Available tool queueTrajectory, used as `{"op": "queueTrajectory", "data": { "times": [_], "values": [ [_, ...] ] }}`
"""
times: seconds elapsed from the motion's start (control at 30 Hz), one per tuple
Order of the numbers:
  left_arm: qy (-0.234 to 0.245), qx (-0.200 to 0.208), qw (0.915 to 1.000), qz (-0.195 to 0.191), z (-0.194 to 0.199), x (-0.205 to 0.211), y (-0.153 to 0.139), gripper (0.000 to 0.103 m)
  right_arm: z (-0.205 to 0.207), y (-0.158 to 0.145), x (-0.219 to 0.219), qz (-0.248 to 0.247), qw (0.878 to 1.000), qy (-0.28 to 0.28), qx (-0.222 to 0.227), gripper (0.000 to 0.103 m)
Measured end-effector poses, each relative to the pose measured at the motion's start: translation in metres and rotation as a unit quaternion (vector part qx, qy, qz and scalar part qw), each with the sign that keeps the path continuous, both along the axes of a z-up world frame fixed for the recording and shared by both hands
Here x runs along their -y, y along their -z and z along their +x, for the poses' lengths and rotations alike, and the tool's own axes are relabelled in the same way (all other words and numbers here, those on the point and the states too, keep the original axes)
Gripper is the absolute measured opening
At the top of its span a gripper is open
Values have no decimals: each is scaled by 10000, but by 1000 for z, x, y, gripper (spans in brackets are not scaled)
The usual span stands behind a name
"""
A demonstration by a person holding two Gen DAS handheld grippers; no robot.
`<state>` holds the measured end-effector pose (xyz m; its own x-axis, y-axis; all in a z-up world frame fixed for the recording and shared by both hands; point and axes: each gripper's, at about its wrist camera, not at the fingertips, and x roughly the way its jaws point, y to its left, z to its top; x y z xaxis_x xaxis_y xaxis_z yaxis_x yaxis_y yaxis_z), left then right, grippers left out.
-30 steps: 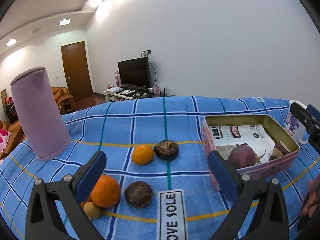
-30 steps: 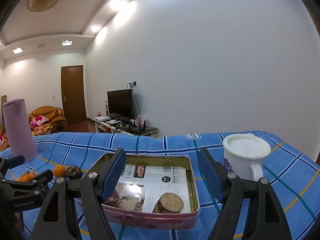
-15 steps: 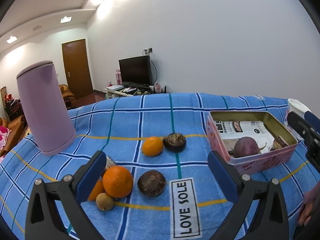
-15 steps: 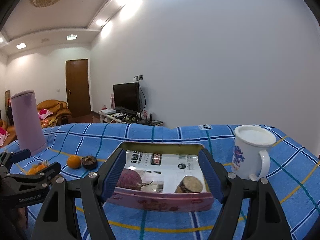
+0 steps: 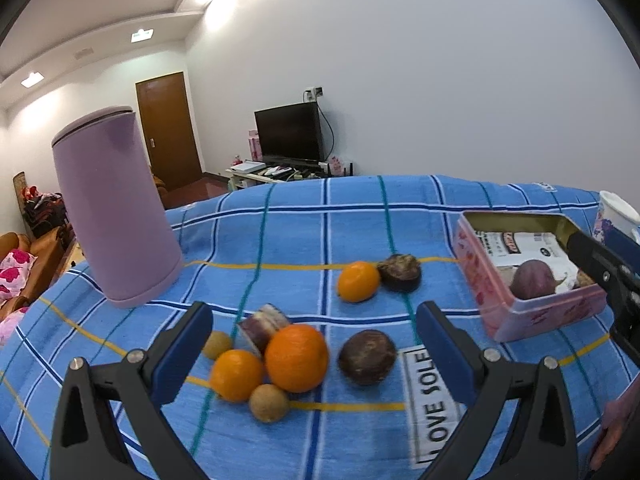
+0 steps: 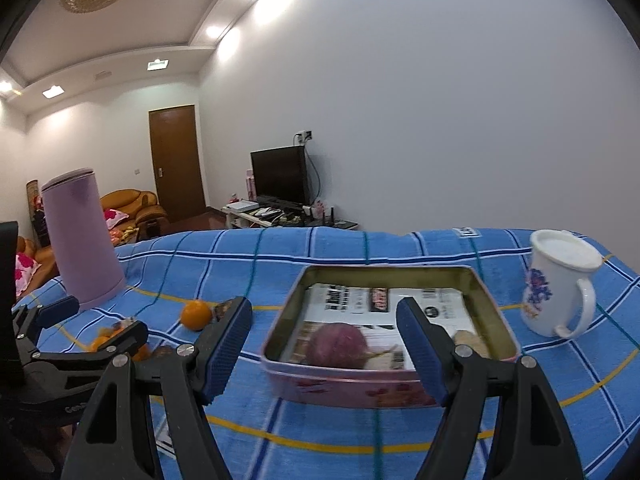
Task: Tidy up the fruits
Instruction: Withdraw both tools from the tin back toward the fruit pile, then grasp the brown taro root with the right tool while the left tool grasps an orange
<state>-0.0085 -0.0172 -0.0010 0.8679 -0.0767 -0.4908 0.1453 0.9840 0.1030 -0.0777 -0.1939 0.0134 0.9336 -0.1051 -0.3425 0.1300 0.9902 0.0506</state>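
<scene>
Both grippers empty above the blue checked cloth [image 5: 360,216]; fruit partly sorted.

Left gripper [image 5: 314,344]: jaws wide, nothing between them, pointed at the loose pile: a large orange [image 5: 296,358], a small orange [image 5: 236,374], two small brown fruits [image 5: 269,402] and a dark round fruit [image 5: 367,356]. This is likely the next pick. Another orange [image 5: 357,281] and dark fruit [image 5: 399,272] lie further back. Right gripper [image 6: 324,346]: jaws wide, empty, facing the pink tin [image 6: 344,384], which holds a purple fruit [image 6: 339,345] on a paper lining and is probably the collecting box. The mug [image 6: 560,292] and purple jug [image 5: 116,208] stand clear.
</scene>
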Motion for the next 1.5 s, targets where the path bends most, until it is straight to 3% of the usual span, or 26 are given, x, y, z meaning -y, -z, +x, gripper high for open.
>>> {"op": "queueTrajectory", "data": {
  "times": [0.43,0.63,0.83,0.97,1.03,1.17,1.3,1.4,1.5],
  "values": [
    [-449,-92,9989,-79,25,-55,2,103,20,4,-44,135,9990,-406,-151,76],
    [-1401,-195,9897,-211,45,-110,4,103,35,9,-66,139,9956,-795,-477,76],
    [-2027,-180,9791,64,50,-136,6,103,57,20,-91,81,9857,-1264,-1108,76],
    [-1937,-417,9802,-14,56,-142,11,103,72,30,-103,78,9749,-1579,-1568,72],
    [-1876,-471,9811,58,57,-143,12,103,80,36,-110,-13,9681,-1716,-1828,61],
    [-1692,-629,9836,-49,60,-143,15,103,97,48,-120,-132,9569,-1778,-2291,59],
    [-1519,-711,9856,-197,59,-141,13,103,107,51,-133,-382,9534,-1834,-2367,58],
    [-1315,-704,9887,-152,57,-132,13,102,116,59,-140,-451,9444,-1941,-2616,44],
    [-1135,-630,9915,-94,55,-125,12,102,117,60,-141,-474,9429,-2001,-2621,42]
  ]
}}
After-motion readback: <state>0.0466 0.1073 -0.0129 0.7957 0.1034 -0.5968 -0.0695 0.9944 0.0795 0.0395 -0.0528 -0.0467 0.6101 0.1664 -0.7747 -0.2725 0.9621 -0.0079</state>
